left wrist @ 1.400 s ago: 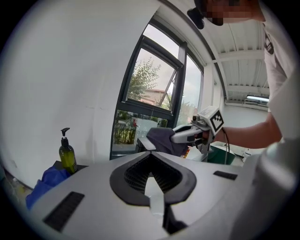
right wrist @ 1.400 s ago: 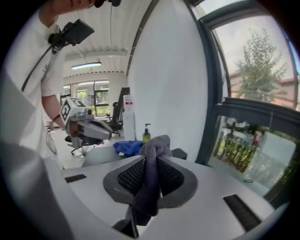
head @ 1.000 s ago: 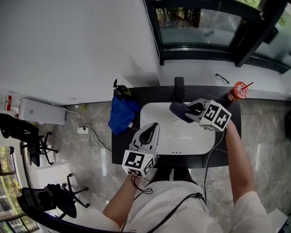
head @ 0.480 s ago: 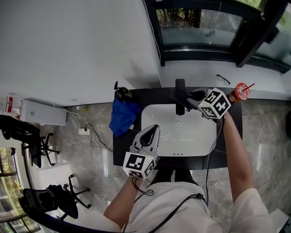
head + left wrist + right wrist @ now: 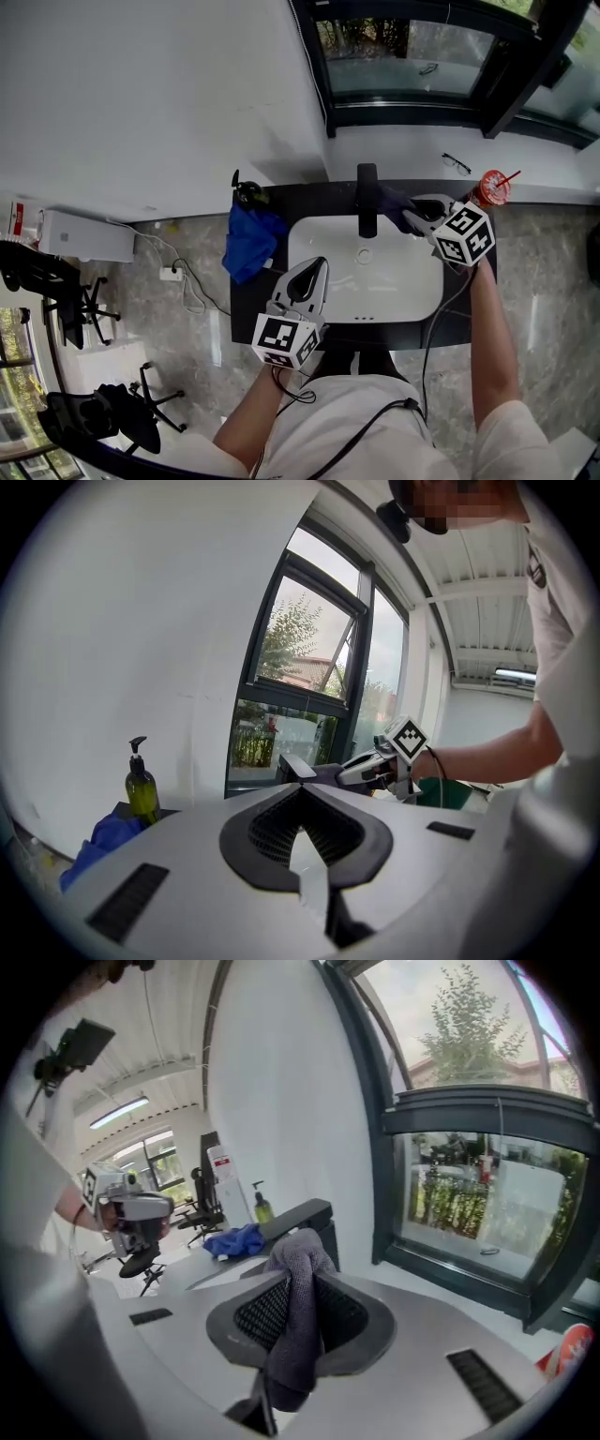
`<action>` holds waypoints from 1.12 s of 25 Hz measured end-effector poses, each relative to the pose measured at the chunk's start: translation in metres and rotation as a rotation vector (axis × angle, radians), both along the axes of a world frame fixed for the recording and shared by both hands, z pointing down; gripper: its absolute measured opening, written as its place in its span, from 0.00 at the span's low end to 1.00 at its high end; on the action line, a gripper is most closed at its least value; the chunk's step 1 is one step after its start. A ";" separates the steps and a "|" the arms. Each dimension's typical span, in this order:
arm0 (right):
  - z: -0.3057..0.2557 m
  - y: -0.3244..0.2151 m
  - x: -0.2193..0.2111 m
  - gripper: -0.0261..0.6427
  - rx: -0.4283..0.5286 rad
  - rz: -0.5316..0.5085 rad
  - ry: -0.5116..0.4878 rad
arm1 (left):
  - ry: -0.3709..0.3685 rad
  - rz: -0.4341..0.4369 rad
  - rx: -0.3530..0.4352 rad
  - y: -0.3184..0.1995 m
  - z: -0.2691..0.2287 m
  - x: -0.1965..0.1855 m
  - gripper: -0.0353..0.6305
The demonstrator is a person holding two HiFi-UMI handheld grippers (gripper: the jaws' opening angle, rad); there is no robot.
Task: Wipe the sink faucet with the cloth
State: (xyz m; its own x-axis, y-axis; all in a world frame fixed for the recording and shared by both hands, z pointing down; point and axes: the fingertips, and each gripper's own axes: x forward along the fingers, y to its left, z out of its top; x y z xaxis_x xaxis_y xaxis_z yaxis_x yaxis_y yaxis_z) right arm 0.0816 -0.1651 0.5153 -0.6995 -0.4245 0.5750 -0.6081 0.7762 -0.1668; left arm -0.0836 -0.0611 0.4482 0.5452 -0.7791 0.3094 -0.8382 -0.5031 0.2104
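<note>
At the sink's [image 5: 413,287] back edge, my right gripper [image 5: 407,218] is clamped on the grey cloth [image 5: 296,1326], holding it against the right side of the black faucet [image 5: 367,199]. My left gripper [image 5: 312,274] hangs over the sink's front-left corner, jaws together with nothing between them

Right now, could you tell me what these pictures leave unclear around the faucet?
Whether the cloth touches the faucet: too small in the head view; in the right gripper view the cloth itself covers the contact.
Red cup: cut off by the right gripper view's edge.
</note>
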 end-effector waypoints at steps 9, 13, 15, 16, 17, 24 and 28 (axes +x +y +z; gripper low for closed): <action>0.024 0.020 -0.050 0.14 -0.057 -0.209 0.113 | -0.004 0.001 0.000 0.003 -0.001 0.001 0.04; 0.020 -0.017 -0.038 0.14 -0.017 -0.061 0.096 | -0.011 -0.004 -0.005 0.006 0.000 -0.003 0.04; 0.017 -0.031 -0.026 0.14 0.004 0.023 0.076 | -0.014 -0.004 -0.005 0.008 0.000 -0.004 0.04; 0.016 -0.036 -0.019 0.14 0.011 0.066 0.064 | -0.015 -0.002 -0.003 0.008 0.000 -0.003 0.04; 0.016 -0.038 -0.010 0.14 0.016 0.107 0.058 | -0.017 0.000 0.000 0.009 -0.001 -0.003 0.04; 0.010 0.004 0.011 0.14 -0.039 0.049 -0.047 | -0.012 0.005 0.008 0.007 -0.002 -0.001 0.04; 0.016 0.032 -0.016 0.14 -0.063 -0.113 0.012 | -0.009 0.010 0.004 0.008 0.000 0.003 0.04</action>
State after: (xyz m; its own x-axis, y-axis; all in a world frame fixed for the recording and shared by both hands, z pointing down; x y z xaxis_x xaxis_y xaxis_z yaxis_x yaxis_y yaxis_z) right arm 0.0661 -0.1327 0.5314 -0.7336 -0.3057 0.6070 -0.5193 0.8283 -0.2105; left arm -0.0810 -0.0535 0.4479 0.5503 -0.7748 0.3112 -0.8350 -0.5123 0.2011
